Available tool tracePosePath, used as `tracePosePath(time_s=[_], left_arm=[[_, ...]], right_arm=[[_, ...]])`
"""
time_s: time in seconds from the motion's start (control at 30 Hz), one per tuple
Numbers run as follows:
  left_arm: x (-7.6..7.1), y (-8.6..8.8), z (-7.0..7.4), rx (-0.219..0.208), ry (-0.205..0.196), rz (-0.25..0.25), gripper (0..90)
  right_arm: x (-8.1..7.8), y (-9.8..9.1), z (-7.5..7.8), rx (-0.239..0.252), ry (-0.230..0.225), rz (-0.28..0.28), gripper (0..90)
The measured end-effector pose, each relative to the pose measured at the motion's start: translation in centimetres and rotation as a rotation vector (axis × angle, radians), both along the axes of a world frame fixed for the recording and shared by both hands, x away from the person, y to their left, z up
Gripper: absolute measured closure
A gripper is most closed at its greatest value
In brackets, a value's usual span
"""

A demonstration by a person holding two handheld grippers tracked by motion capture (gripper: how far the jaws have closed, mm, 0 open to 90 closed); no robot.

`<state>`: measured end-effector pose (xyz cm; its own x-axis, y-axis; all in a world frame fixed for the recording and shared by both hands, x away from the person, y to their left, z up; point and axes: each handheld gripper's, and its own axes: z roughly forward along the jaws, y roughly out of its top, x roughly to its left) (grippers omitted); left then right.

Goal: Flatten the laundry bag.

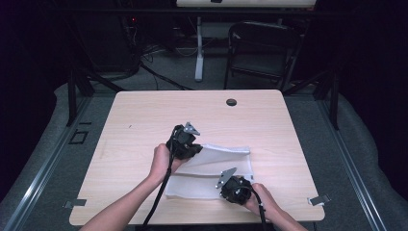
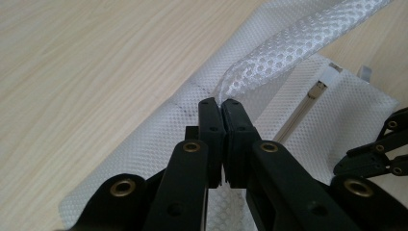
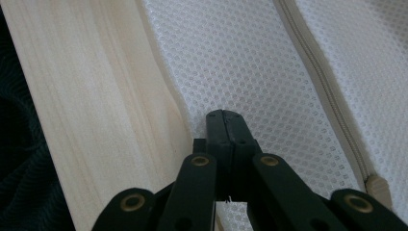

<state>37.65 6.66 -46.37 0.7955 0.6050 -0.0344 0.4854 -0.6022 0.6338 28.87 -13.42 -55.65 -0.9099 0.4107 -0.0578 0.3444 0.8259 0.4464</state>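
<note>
A white mesh bag [image 1: 219, 166] with a beige zipper [image 3: 327, 91] lies on the near half of the wooden table [image 1: 144, 120]. My left gripper [image 1: 198, 149] is at the bag's far left corner. It is shut on a fold of mesh [image 2: 298, 43], which rises taut from between its jaws [image 2: 222, 103] above the flat part of the bag. My right gripper [image 1: 224, 187] is at the bag's near edge, close to the table's front. Its jaws [image 3: 225, 114] are shut on the mesh [image 3: 240, 57] next to the table edge. The right gripper's linkage [image 2: 380, 154] also appears in the left gripper view.
A round cable hole [image 1: 231, 102] sits near the table's far edge. Metal clips [image 1: 74, 203] [image 1: 318, 199] mark the front corners. A dark chair [image 1: 262, 48] stands beyond the table. The floor [image 3: 24, 144] drops away just beside the right gripper.
</note>
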Motion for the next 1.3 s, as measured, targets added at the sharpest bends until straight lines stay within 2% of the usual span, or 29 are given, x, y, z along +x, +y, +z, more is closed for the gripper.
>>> tracePosePath(time_s=[0.13, 0.4, 0.5, 0.83, 0.97, 1.03, 1.13, 1.3], left_arm=[[0.3, -0.1, 0.3, 0.007, -0.019, 0.013, 88.1], [1.3, 0.3, 1.5, 0.008, -0.047, 0.042, 88.1], [1.7, 0.5, 2.0, 0.013, -0.059, 0.052, 88.2], [2.8, 0.9, 3.2, 0.025, -0.086, 0.09, 88.2], [3.1, 0.9, 3.3, 0.031, -0.092, 0.099, 88.2], [3.2, 1.0, 3.4, 0.036, -0.097, 0.107, 88.2], [3.5, 1.2, 3.8, 0.05, -0.099, 0.123, 88.2], [3.8, 1.4, 4.4, 0.06, -0.11, 0.138, 88.2]], right_arm=[[-0.1, 0.0, 0.0, 0.01, 0.0, -0.004, 90.0], [0.0, -0.2, 0.1, 0.006, 0.028, -0.001, 90.0], [0.0, -0.3, 0.0, 0.021, 0.05, -0.001, 90.0], [-0.2, -0.2, 0.1, 0.014, 0.058, 0.011, 90.0], [-0.3, 0.0, 0.1, 0.008, 0.057, 0.022, 90.0], [-0.4, 0.3, 0.1, 0.021, 0.055, 0.03, 90.0], [-0.7, 0.9, 0.1, 0.022, 0.063, 0.065, 90.0], [-0.9, 0.9, 0.0, 0.036, 0.078, 0.066, 90.0]])
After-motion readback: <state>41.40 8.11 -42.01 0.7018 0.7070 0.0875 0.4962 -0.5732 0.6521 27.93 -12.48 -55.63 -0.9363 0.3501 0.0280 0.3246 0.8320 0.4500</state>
